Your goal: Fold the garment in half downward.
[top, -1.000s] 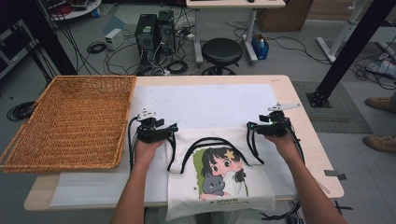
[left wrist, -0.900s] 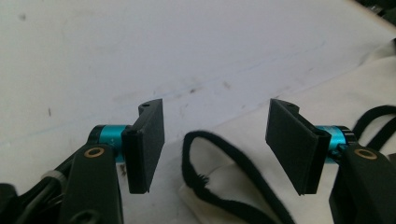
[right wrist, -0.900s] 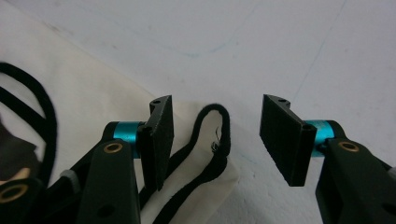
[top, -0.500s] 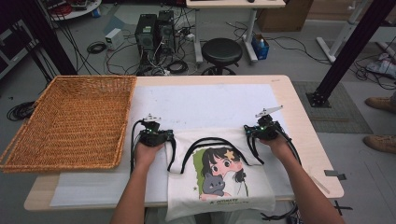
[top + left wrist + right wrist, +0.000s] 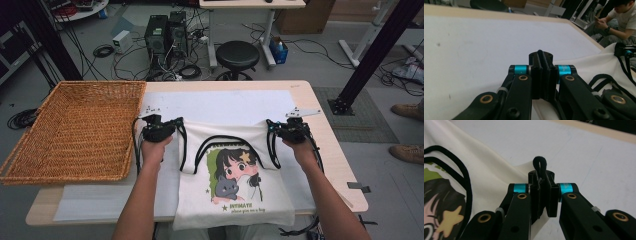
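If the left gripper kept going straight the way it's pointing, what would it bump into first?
Probably nothing on the table: ahead of the left gripper, shut on the tote bag's corner, lies bare white sheet up to the table's far edge. Depth is hard to judge.

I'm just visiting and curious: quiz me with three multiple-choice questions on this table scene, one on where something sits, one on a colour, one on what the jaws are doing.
1. Where does the wicker basket sit relative to the tote bag?
A. At the left of the high view
B. At the right of the high view
C. On top of it

2. What colour are the bag's straps?
A. Red
B. Black
C. White

3. How do the right gripper jaws stand?
A. Wide open above the bag
B. Shut on nothing
C. Shut on a strap loop with bag cloth

Answers:
1 A, the basket lies on the table's left end, beside the bag.
2 B, the straps curve black across the cream cloth.
3 C, a black loop sticks up from between the closed jaws in the right gripper view.
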### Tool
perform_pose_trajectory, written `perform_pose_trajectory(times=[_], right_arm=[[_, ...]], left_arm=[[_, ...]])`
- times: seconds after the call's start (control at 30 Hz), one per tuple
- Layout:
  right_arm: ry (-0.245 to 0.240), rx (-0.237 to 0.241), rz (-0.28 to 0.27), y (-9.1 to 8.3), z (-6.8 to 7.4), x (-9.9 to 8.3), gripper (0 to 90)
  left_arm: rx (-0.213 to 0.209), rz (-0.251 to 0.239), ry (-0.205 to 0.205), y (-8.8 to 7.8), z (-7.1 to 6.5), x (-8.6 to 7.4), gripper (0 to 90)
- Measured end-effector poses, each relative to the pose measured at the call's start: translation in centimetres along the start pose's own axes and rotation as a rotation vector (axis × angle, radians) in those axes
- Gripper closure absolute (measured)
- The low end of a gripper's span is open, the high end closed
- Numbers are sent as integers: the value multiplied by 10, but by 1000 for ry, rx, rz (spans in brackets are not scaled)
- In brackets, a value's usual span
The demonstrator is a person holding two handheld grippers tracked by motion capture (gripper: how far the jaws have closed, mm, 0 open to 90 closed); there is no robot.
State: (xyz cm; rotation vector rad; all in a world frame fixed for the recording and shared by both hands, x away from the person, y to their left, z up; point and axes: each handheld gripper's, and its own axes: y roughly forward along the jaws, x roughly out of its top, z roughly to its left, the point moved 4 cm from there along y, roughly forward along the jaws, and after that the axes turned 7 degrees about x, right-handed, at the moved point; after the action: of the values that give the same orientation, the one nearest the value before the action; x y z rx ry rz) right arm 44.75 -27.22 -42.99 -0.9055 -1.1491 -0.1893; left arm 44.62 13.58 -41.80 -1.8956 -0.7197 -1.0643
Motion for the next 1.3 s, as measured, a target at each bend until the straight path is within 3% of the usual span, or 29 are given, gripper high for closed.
perform_pose_trajectory(times=[0.13,0.27,0.53,0.83,0.9,1.13,1.3], right_arm=[[13,-38,-65,0,-9,8,859],[5,-37,-61,0,-6,5,858],[4,-18,-98,-21,11,-1,856],[-14,29,-140,-55,43,-29,856],[-26,40,-138,-62,50,-37,856],[-36,83,-139,-79,76,-69,854],[-34,108,-114,-89,90,-97,854]], left_arm=[[-2,-53,6,6,1,6,865],[-23,-64,42,1,-4,0,864],[-75,-156,70,-35,-22,-18,863],[-129,-212,98,-80,-47,-48,862],[-131,-214,111,-87,-52,-58,861],[-136,-191,92,-109,-62,-96,855],[-125,-127,94,-122,-64,-118,845]])
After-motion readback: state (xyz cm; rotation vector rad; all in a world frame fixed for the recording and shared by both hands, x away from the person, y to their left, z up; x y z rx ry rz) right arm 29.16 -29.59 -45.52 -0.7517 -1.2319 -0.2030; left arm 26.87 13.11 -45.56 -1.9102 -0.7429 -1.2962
